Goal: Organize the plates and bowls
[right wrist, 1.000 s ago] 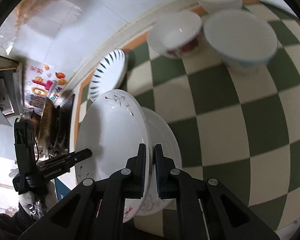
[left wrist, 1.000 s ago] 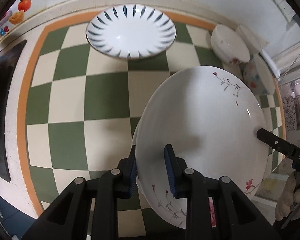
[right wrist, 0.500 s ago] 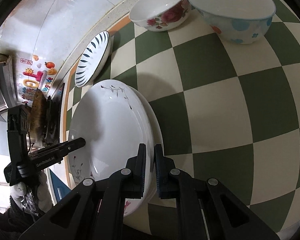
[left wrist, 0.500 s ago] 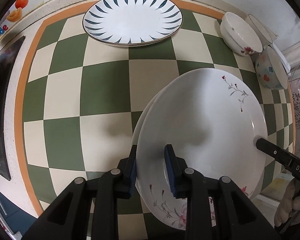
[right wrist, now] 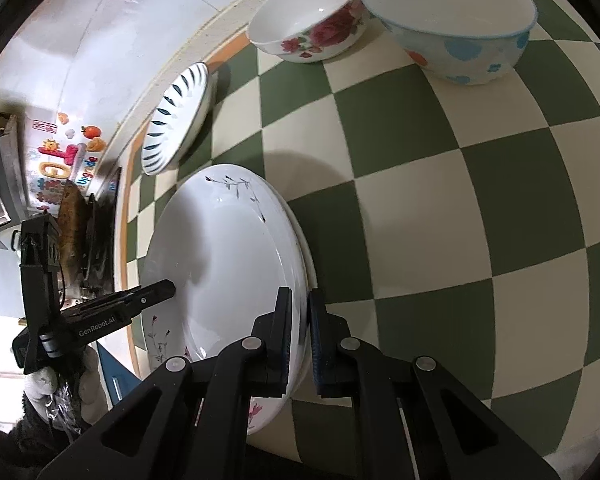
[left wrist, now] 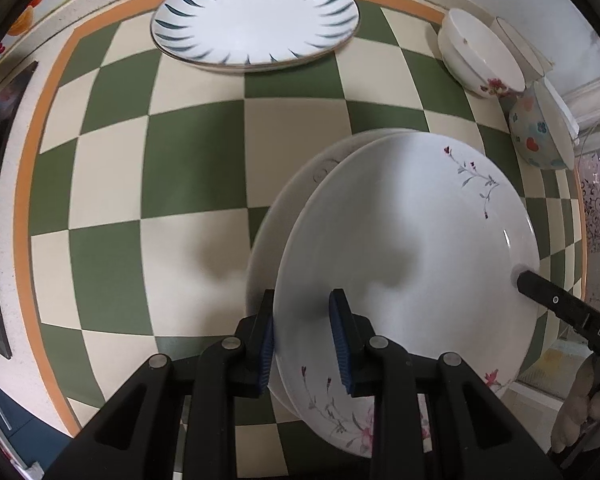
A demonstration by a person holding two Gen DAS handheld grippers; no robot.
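The left tool (left wrist: 302, 338) is clamped on the near rim of the floral plate (left wrist: 412, 272), one blue pad under the rim and one inside it. The right tool (right wrist: 299, 330) grips the same plate at its opposite edge, fingers pinched close on the rim; in the left wrist view its black finger tip touches the plate at about 3 o'clock. The floral plate sits over a second white plate (left wrist: 296, 200), whose edge shows beyond it at 10 o'clock; whether the two touch cannot be told. Both are over the green-and-cream checked table (left wrist: 196, 168).

At 12 o'clock in the left wrist view, a blue-leaf plate (left wrist: 256, 16) lies flat near the table's orange border. At 2 o'clock stand a rose-patterned bowl (left wrist: 480, 60) and, just beside it, a spotted bowl (left wrist: 540, 140). In the right wrist view these two bowls sit at 12 to 1 o'clock, close together, well apart from the held plate.
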